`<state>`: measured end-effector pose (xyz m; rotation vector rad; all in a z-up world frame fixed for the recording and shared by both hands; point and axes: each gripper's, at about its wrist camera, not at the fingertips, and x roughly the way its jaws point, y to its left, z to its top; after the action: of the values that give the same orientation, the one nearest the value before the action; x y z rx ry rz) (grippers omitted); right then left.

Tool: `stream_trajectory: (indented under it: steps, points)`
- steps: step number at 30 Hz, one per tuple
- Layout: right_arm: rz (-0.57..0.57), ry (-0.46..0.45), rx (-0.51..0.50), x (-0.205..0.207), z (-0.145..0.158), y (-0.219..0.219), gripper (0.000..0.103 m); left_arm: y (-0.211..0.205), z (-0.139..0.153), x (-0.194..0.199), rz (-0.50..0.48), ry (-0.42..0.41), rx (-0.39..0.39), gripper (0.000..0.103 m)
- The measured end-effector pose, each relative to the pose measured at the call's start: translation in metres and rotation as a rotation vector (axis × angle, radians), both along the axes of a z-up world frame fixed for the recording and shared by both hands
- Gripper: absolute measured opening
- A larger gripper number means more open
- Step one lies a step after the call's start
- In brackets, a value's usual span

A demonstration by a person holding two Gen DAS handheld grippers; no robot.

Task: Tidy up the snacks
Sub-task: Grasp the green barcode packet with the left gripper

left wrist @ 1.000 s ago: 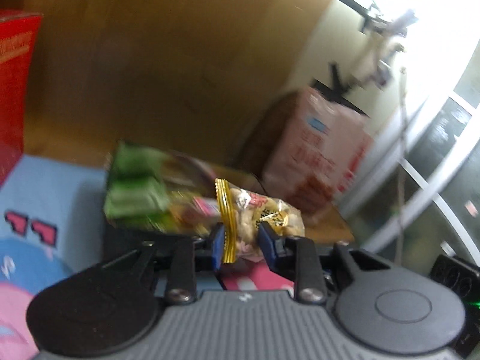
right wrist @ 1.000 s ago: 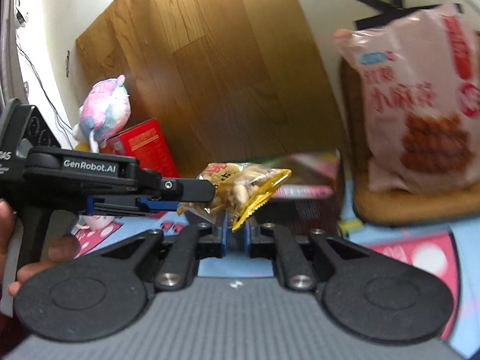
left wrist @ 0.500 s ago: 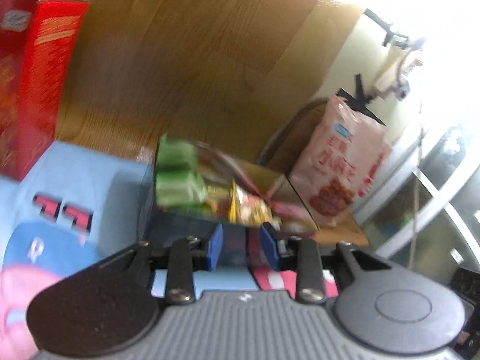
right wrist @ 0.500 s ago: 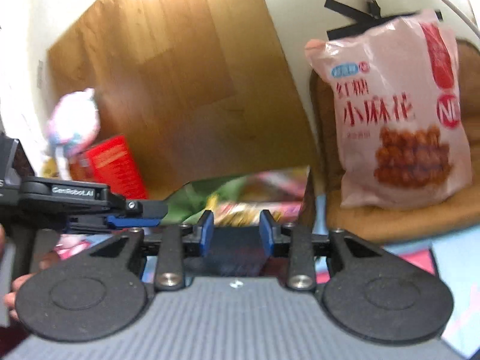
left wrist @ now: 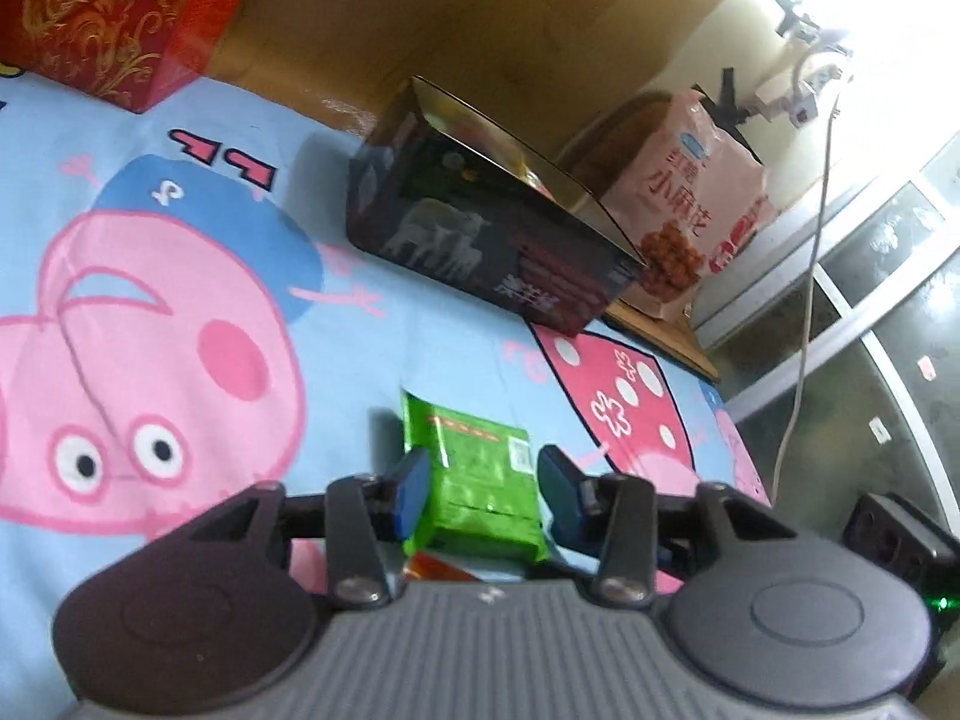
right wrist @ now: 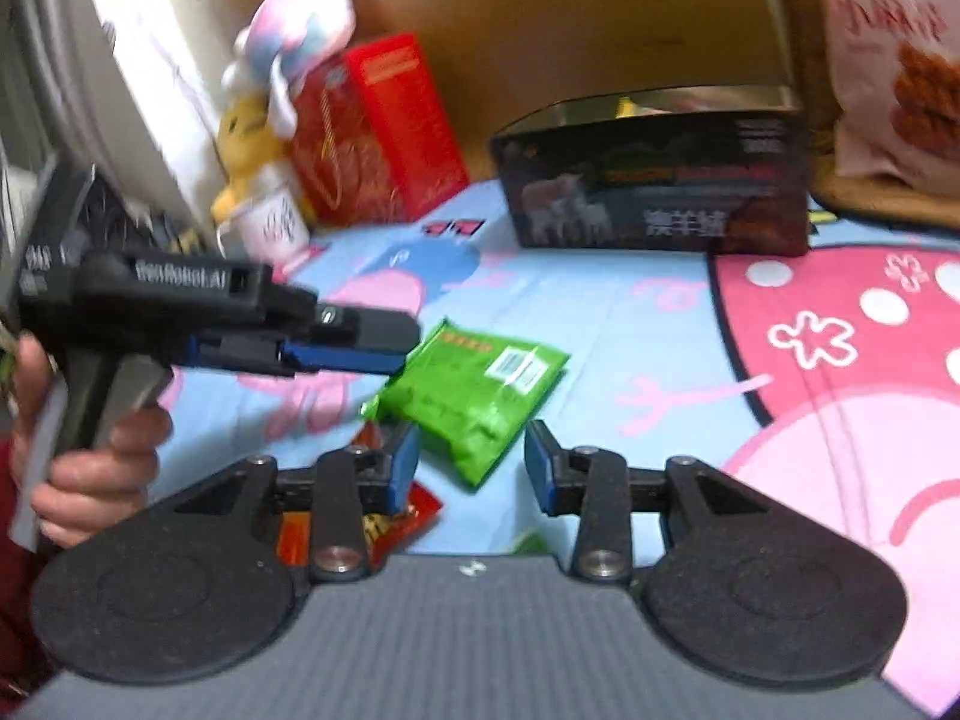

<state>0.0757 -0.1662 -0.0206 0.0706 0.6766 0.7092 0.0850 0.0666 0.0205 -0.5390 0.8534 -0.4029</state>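
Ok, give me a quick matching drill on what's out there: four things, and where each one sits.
Things:
1. green snack packet
2. dark box
3. red box
4. pink snack bag

Places:
A. far left, by the plush toys
B. on the mat, between the open fingers of the left hand-held gripper
C. on the brown cushion
D. mid-mat, top open

Pairs: 1-B, 2-D, 3-A, 4-C

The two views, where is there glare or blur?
Left wrist view: window light burns out the upper right corner, and the green snack packet between the fingers of the left claw looks smeared. Right wrist view: no strong glare, soft blur throughout, strongest at the edges.
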Motion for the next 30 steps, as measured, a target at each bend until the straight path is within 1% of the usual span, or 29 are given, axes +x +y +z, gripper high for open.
stream_trajectory:
  steps: [2, 3, 5, 7, 8, 10, 12, 15, 18, 22, 24, 27, 28, 29, 30]
  points:
    - [0.002, -0.02, -0.05, 0.002, -0.002, 0.01, 0.042, -0.004, -0.004, 0.001, 0.003, -0.006, 0.025, 0.044]
    - [-0.002, -0.044, -0.067, 0.002, -0.002, 0.012, 0.042, -0.006, -0.006, 0.001, 0.003, -0.01, 0.026, 0.042]
    - [-0.011, -0.065, -0.09, 0.001, -0.003, 0.014, 0.042, -0.008, -0.009, 0.001, 0.004, -0.019, 0.024, 0.042]
    - [-0.029, -0.08, -0.098, 0.002, -0.004, 0.014, 0.041, -0.013, -0.009, 0.002, -0.002, -0.035, 0.037, 0.038]
    - [-0.044, -0.091, -0.107, 0.003, -0.004, 0.016, 0.04, -0.016, -0.009, 0.003, -0.005, -0.046, 0.054, 0.036]
    - [-0.08, -0.124, -0.145, 0.006, -0.006, 0.021, 0.033, -0.023, -0.01, 0.007, -0.018, -0.072, 0.079, 0.033]
    - [-0.111, -0.154, -0.171, 0.006, -0.009, 0.022, 0.032, -0.029, -0.011, 0.01, -0.036, -0.099, 0.091, 0.033]
    - [-0.131, -0.183, -0.171, 0.003, -0.014, 0.02, 0.033, -0.033, -0.016, 0.008, -0.035, -0.144, 0.112, 0.033]
    - [-0.138, -0.195, -0.182, 0.001, -0.014, 0.021, 0.034, -0.029, -0.016, 0.007, -0.039, -0.151, 0.094, 0.033]
    - [-0.168, -0.172, -0.144, 0.004, -0.014, 0.015, 0.035, -0.02, -0.019, 0.006, -0.031, -0.14, 0.039, 0.033]
    - [-0.171, -0.163, -0.133, 0.005, -0.014, 0.014, 0.038, -0.019, -0.02, 0.007, -0.029, -0.132, 0.031, 0.034]
    - [-0.153, -0.182, -0.171, 0.003, -0.014, 0.021, 0.042, -0.019, -0.021, 0.008, -0.032, -0.129, 0.029, 0.033]
    - [-0.15, -0.189, -0.182, 0.003, -0.013, 0.023, 0.041, -0.019, -0.021, 0.008, -0.034, -0.129, 0.028, 0.033]
    - [-0.148, -0.193, -0.186, 0.002, -0.013, 0.024, 0.039, -0.02, -0.021, 0.007, -0.034, -0.132, 0.032, 0.033]
    - [-0.149, -0.196, -0.187, 0.002, -0.013, 0.025, 0.033, -0.02, -0.02, 0.007, -0.035, -0.136, 0.037, 0.032]
